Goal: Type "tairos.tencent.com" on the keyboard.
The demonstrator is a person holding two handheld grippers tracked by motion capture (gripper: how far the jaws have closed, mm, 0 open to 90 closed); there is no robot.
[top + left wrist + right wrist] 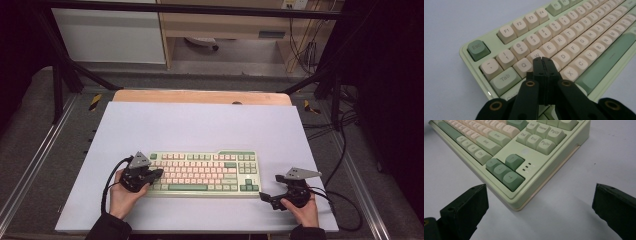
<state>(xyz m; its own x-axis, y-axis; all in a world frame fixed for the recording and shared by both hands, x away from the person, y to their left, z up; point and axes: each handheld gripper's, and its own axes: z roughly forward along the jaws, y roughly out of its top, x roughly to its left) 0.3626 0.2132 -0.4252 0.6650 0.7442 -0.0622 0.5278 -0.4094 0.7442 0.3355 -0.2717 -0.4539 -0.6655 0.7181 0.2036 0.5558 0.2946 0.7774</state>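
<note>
1. The keyboard (205, 173), pale green with cream and green keys, lies flat on the white mat (200, 125), a little toward 6 o'clock of the mat's middle, its long side running from 9 to 3 o'clock.
2. The left gripper (159, 173) sits at the keyboard's 9 o'clock end, held by the person's left hand (122, 195), which comes in from 6 o'clock.
3. Its 2 jaws are pressed fully together with nothing between them. In the left gripper view the closed tip (543, 60) is over the letter block, just beside the W key (535, 54) and the Q key (523, 65), roughly where A or S would be; whether it touches a key I cannot tell.
4. The Esc key (477, 48) lies toward 10 o'clock of that tip, and the Tab key (504, 78) toward 8 o'clock.
5. The right gripper (268, 190) is held by the right hand (303, 210) at about 4 o'clock of the keyboard, just beside its near right corner and apart from it.
6. Its 2 jaws stand wide apart and hold nothing. In the right gripper view (540, 202) the keyboard's corner with the arrow keys (505, 168) lies between and beyond them, at 12 o'clock.
</note>
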